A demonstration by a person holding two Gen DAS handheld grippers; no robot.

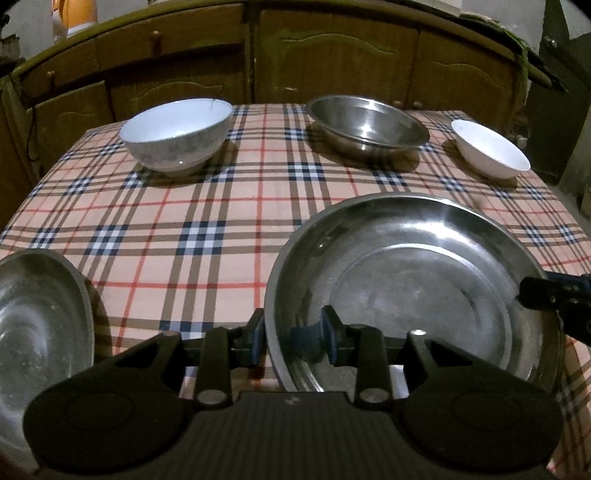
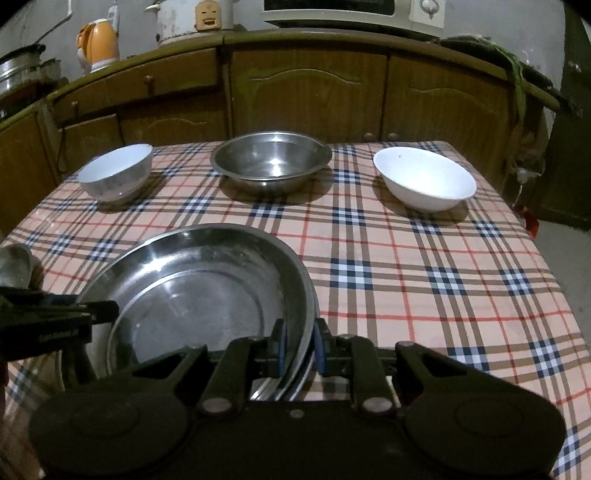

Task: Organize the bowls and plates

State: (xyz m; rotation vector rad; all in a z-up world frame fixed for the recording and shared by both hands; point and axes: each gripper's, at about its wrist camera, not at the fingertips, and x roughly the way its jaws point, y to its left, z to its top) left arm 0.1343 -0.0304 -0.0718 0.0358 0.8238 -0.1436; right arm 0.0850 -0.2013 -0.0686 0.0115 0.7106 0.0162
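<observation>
A large steel plate (image 1: 417, 280) lies on the checked tablecloth (image 1: 184, 206) near the front. My left gripper (image 1: 293, 328) straddles its left rim, one pad outside and one inside, with a gap showing at the inner pad, so it is open. My right gripper (image 2: 299, 343) is shut on the same plate (image 2: 199, 291) at its right rim. A second steel plate (image 1: 37, 332) lies at the far left. At the back stand a white-blue bowl (image 1: 177, 136), a steel bowl (image 1: 365, 125) and a small white bowl (image 1: 491, 149).
Wooden cabinets (image 2: 314, 88) run behind the table. An orange kettle (image 2: 99, 44) and a microwave (image 2: 332, 11) sit on the counter. The table drops off at its right edge (image 2: 535, 240). Bare cloth (image 2: 406, 277) spreads to the right of the plate.
</observation>
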